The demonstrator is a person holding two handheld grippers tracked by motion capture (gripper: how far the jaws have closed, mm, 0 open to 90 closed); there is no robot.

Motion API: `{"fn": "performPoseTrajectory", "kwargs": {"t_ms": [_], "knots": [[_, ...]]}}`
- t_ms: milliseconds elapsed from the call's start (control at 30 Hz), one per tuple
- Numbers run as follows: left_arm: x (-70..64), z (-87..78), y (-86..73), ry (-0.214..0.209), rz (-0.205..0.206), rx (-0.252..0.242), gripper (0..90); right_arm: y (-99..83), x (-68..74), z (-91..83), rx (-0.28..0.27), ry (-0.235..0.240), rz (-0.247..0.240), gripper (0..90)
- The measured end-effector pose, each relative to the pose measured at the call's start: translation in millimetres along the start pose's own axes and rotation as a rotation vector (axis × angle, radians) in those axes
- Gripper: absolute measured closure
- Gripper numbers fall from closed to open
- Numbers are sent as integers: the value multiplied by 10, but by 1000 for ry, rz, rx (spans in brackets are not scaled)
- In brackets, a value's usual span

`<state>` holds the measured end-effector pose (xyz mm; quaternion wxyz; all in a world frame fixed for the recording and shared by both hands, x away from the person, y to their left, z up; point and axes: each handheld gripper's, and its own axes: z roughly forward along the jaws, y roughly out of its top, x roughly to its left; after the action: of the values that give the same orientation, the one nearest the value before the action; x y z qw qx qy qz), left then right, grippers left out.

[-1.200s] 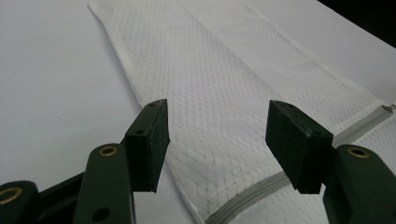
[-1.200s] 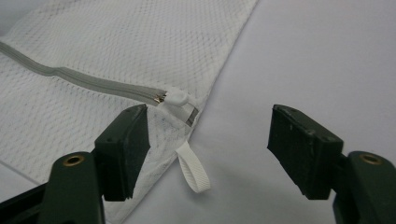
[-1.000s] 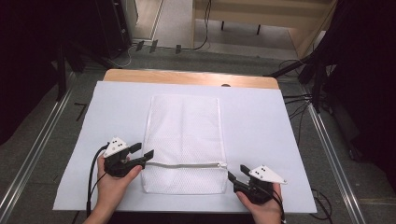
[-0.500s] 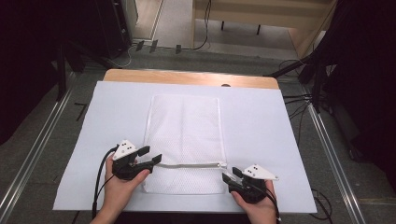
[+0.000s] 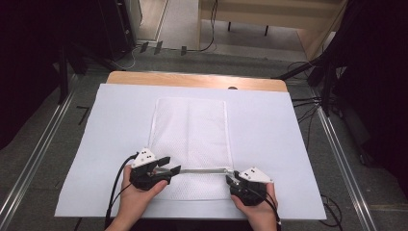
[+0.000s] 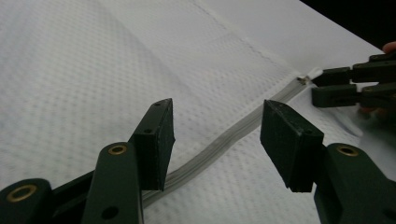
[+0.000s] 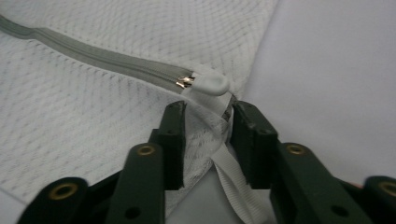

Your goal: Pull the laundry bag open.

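Mesh bag (image 5: 190, 139): flat at table centre, grey zipper (image 5: 202, 170) toward 6 o'clock.
Right gripper (image 7: 205, 128): pinches bag's corner by zipper end, likely anchoring it.
Left gripper (image 6: 215, 140): jaws wide, empty, straddling the zipper.
White sheet (image 5: 269, 125): underneath.

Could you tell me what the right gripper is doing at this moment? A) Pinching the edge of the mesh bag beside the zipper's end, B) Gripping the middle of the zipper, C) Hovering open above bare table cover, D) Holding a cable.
A: in the right gripper view, the right gripper has its jaws closed on bunched fabric and strap at the edge of the mesh bag, just below the zipper pull.
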<state>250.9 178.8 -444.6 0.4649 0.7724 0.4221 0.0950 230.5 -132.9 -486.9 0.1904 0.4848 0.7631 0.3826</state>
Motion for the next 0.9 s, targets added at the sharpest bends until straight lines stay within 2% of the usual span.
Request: {"fn": "performPoseTrajectory", "kwargs": {"t_ms": [100,133,167,200,300,333,367,467,533,567,667,733,900], "knots": [[-142,130,31,-40,20,19,476,0,13,2,-3,-30,-5,805],[-142,130,31,-40,20,19,487,0,14,2,-4,-32,-3,834],[-253,234,58,-69,27,29,512,0,13,2,-4,-30,-5,849],[-309,296,73,-85,33,40,554,1,12,2,-4,-26,-3,873],[-446,474,109,-115,45,83,698,2,-2,-2,-6,-4,2,894],[-446,474,109,-115,45,83,738,2,-2,-2,-6,-4,2,894],[-510,586,129,-130,38,101,767,1,-1,-7,-11,9,-3,897],[-573,725,163,-136,17,124,813,2,24,-20,-28,19,-25,898],[-582,754,170,-136,12,131,801,8,47,-30,-40,35,-29,898],[-596,836,186,-142,5,154,785,13,65,-35,-51,40,-42,898],[-618,890,183,-162,-4,162,731,27,101,-60,-65,52,-54,898],[-635,888,180,-163,5,160,704,40,114,-78,-75,53,-62,899],[-632,856,189,-176,-13,140,629,48,119,-85,-81,55,-63,899]]}}
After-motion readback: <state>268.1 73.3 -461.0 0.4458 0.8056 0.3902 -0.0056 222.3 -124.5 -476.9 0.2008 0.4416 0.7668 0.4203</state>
